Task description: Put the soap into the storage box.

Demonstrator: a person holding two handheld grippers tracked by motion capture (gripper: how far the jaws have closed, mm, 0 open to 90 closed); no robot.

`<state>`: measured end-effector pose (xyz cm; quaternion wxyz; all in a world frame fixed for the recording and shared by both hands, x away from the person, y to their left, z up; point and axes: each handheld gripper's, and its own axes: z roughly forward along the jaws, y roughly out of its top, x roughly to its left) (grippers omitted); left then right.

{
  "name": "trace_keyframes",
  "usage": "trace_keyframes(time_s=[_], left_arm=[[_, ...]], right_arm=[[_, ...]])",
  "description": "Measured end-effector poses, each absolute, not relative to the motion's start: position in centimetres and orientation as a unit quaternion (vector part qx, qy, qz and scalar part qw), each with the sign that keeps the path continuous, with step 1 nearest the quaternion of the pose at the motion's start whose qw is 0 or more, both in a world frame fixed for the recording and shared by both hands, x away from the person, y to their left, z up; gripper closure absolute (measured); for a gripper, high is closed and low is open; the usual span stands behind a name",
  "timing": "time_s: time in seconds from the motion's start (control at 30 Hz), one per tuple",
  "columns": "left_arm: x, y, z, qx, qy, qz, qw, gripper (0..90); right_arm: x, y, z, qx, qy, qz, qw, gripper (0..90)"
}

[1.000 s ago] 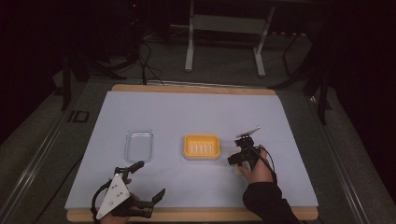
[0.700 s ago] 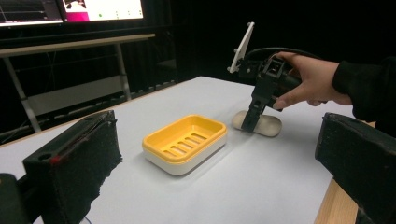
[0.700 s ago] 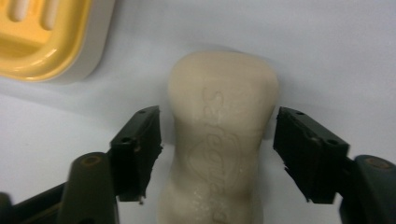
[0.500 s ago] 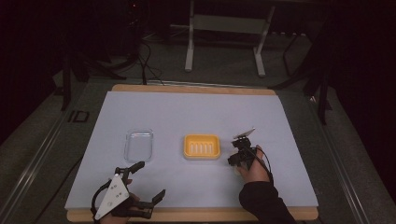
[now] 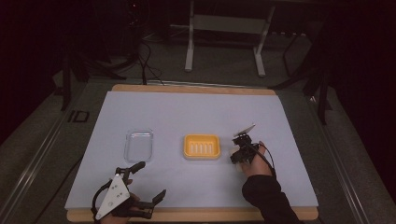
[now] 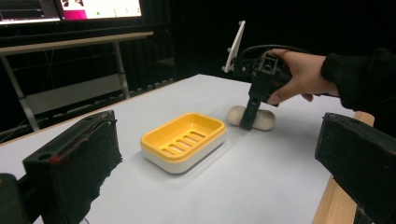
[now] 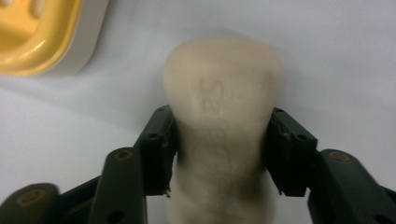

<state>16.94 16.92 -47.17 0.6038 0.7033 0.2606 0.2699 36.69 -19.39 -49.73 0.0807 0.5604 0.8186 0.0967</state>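
tabletop (image 5: 187,112): we work on a pale, smooth sheet; a hard bar could slide on it if nudged.
lid (image 5: 139,144): clear, lying flat left of the dish, well apart from the soap.
dish (image 5: 201,147): yellow, slotted, empty, just left of the soap.
soap (image 7: 224,126): cream bar with pressed lettering, lying on the tabletop beside the dish; we judge it light, stiff, a little waxy and slippery, and easy to dent.
hold: across the narrow waist, pads flat on the two long sides, pressing gently.
right tool (image 7: 219,154): its jaws have just been closing and now pinch the soap at mid-length.
left tool (image 5: 140,186): near the front edge, jaws spread wide, nothing between them.
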Motion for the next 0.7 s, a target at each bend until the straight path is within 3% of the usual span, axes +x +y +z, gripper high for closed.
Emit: trace_keyframes(time_s=[0.2, 0.33, 0.43, 0.7], left_arm=[[17.0, 16.9, -47.2, 0.705, 0.260, 0.270, 0.603, 0.1], [16.9, 16.9, -47.2, 0.704, 0.260, 0.271, 0.603, 0.1], [17.0, 16.9, -47.2, 0.705, 0.261, 0.270, 0.602, 0.1], [17.0, 16.9, -47.2, 0.705, 0.262, 0.269, 0.602, 0.1]], right_arm=[[37.3, -19.3, -48.7, 0.489, 0.858, 0.095, 0.125, 50.0], [38.3, -20.0, -48.7, 0.478, 0.869, 0.106, 0.070, 50.0], [38.5, -20.3, -48.5, 0.452, 0.881, 0.100, 0.095, 50.0], [39.8, -21.0, -48.0, 0.397, 0.910, 0.091, 0.072, 50.0]])
